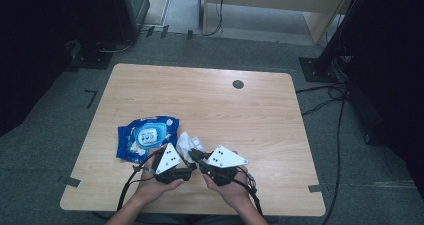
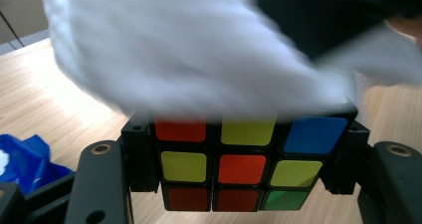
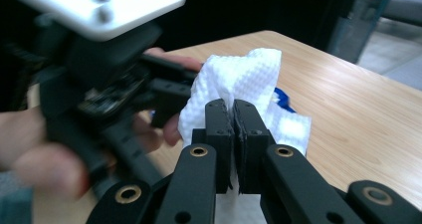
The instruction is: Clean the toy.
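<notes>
Between black jaws, glossy square-tiled cube [image 2: 242,167] under dimpled white wipe [image 3: 244,82].

A fixed camera looks forward and down from above the table's [image 1: 260,110] near edge, taking in the whole top. Each gripper camera sits very close behind its own jaws, facing across the table. All three views share the white wipe [image 3: 244,79] by the near edge.
</notes>
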`<control>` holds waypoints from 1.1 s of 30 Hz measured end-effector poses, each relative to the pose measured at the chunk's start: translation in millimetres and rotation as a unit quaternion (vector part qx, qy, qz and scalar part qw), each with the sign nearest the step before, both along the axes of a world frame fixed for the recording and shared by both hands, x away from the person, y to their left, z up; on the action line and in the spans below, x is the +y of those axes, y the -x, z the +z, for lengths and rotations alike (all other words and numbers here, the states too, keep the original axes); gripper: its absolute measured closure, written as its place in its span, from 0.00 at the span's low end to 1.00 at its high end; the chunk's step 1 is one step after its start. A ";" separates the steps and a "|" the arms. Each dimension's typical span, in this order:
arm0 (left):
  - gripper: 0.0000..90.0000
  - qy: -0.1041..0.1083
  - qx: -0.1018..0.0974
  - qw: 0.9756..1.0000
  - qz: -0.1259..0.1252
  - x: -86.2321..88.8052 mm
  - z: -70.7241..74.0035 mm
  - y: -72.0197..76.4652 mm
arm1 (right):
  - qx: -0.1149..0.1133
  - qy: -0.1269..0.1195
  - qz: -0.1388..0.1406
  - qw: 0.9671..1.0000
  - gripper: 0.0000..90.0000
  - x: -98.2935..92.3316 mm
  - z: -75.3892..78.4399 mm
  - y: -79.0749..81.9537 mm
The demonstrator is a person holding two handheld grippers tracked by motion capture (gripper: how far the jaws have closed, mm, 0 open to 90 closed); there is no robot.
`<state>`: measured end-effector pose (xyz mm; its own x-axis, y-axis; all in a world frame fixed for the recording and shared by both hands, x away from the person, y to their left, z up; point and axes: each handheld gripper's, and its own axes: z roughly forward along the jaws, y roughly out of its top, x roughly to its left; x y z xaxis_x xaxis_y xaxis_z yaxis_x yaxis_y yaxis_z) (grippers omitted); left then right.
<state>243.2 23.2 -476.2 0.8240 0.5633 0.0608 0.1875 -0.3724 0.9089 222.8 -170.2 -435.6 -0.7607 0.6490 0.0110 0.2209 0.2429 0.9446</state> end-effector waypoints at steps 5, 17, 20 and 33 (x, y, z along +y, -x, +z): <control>0.38 0.018 0.012 1.000 0.008 9.3 2.3 -5.9 | 0.026 -0.027 -0.087 0.996 0.97 -30.1 -6.0 -18.7; 0.38 0.067 0.042 0.997 0.009 23.9 6.2 -17.0 | 0.072 -0.004 -0.184 0.980 0.84 -64.0 -44.0 -44.2; 0.38 0.069 0.046 0.997 0.007 24.3 6.9 -17.3 | 0.061 -0.017 -0.171 0.983 0.71 -68.4 -40.4 -42.9; 0.38 0.086 0.058 0.995 -0.001 36.7 13.7 -24.1 | -0.013 -0.022 -0.030 0.999 0.50 -56.9 -35.8 -30.0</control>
